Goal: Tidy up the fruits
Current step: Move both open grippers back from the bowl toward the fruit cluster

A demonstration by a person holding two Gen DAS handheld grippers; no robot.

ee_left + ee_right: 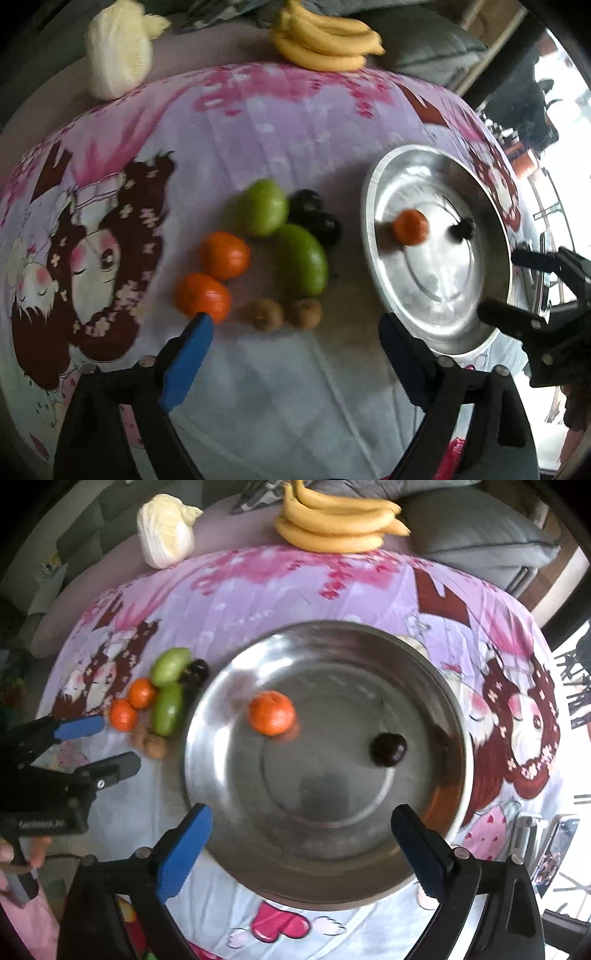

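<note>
A steel bowl (332, 849) sits on a printed cloth and holds one tangerine (272, 712) and one dark plum (388, 749). It also shows in the left wrist view (436, 306). Left of it lies a fruit pile: two tangerines (202, 296), two green fruits (301, 260), dark plums (314, 216), two kiwis (265, 314). My left gripper (295, 328) is open and empty, just in front of the pile. My right gripper (301, 819) is open and empty over the bowl's near side.
A bunch of bananas (336, 520) and a pale cabbage (164, 530) lie at the far edge of the cloth (295, 590). A grey cushion (476, 535) lies behind them at the right.
</note>
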